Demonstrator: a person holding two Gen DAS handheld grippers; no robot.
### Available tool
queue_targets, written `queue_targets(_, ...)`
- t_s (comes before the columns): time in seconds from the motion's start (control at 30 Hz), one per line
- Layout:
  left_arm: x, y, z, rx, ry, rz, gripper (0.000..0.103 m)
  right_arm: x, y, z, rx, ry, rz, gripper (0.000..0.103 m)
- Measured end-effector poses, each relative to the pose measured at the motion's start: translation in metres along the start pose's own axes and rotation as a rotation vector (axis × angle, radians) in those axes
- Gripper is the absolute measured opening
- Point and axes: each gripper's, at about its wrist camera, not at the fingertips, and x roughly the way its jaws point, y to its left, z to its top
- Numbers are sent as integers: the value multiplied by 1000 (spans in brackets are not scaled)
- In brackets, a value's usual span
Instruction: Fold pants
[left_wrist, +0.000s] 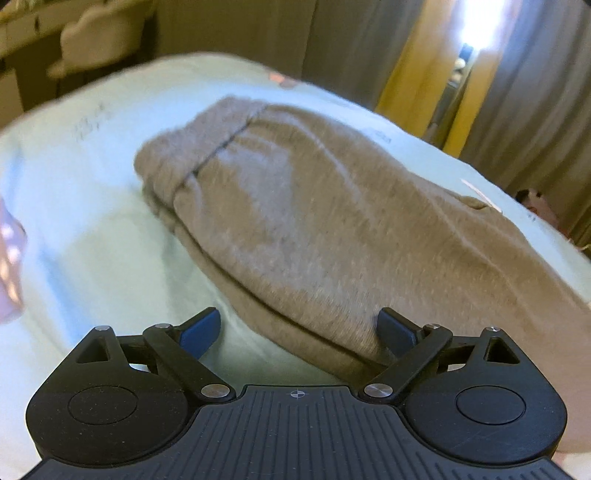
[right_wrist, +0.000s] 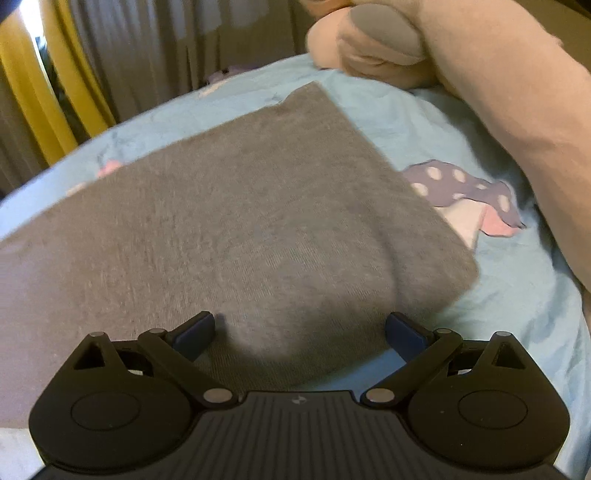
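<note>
Grey-brown sweatpants (left_wrist: 314, 206) lie folded lengthwise on a pale blue bedsheet (left_wrist: 92, 192), cuffed end far left. My left gripper (left_wrist: 299, 328) is open, low over the near edge of the pants, its right finger against the fabric. In the right wrist view the same pants (right_wrist: 240, 221) lie flat as a broad grey panel with a square far corner. My right gripper (right_wrist: 301, 328) is open, just above the pants' near edge, holding nothing.
A large pink plush toy (right_wrist: 498, 103) lies along the right of the bed. The sheet (right_wrist: 517, 295) carries a purple dotted mushroom print (right_wrist: 461, 184). Grey and yellow curtains (left_wrist: 424, 66) hang behind the bed. A pale chair (left_wrist: 99, 33) stands at the far left.
</note>
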Motion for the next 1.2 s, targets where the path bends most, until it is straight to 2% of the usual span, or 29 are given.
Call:
queue_targets(0.1, 9, 8, 1, -53, 47, -39, 97, -9, -28, -6, 146, -41, -31, 99)
queue_targets(0.23, 15, 8, 1, -59, 63, -54, 97, -14, -73, -20, 431, -102, 127, 97)
queue_targets(0.27, 15, 7, 1, -58, 67, -50, 97, -15, -80, -22, 490, -115, 156, 95)
queue_targets(0.37, 18, 4, 1, -50, 75, -36, 97, -14, -92, -22, 579, -145, 196, 78)
queue_targets(0.4, 18, 4, 1, -48, 76, -33, 97, -12, -96, -21, 603, -153, 205, 67)
queue_targets(0.43, 18, 3, 0, -47, 77, -29, 97, -11, -100, -19, 626, -154, 220, 62)
queue_targets(0.57, 19, 1, 0, -52, 79, -24, 97, 1, -112, -14, 713, -152, 256, 62)
queue_targets(0.6, 19, 1, -1, -54, 79, -23, 97, 2, -113, -14, 729, -159, 264, 60)
queue_targets(0.67, 20, 0, -1, -55, 80, -20, 97, 5, -116, -13, 740, -171, 263, 37)
queue_targets(0.7, 18, 1, -1, -55, 81, -18, 97, 7, -117, -13, 742, -174, 256, 17)
queue_targets(0.8, 19, 0, -1, -53, 83, -12, 97, 8, -118, -15, 741, -191, 287, 15)
queue_targets(0.83, 19, 0, -1, -52, 83, -9, 97, 8, -119, -15, 742, -198, 296, 20)
queue_targets(0.9, 20, -1, -1, -47, 84, -4, 97, 7, -122, -18, 759, -199, 318, 21)
queue_targets(0.93, 21, -2, 0, -44, 86, -1, 97, 9, -123, -18, 763, -189, 316, 25)
queue_targets(1.07, 21, -4, 0, -40, 87, 6, 97, 11, -118, -14, 739, -179, 287, 25)
queue_targets(1.13, 20, -4, -1, -39, 84, 11, 97, 8, -110, -7, 683, -179, 239, 13)
queue_targets(1.2, 19, -5, -1, -36, 81, 15, 97, 0, -97, 2, 586, -193, 183, 10)
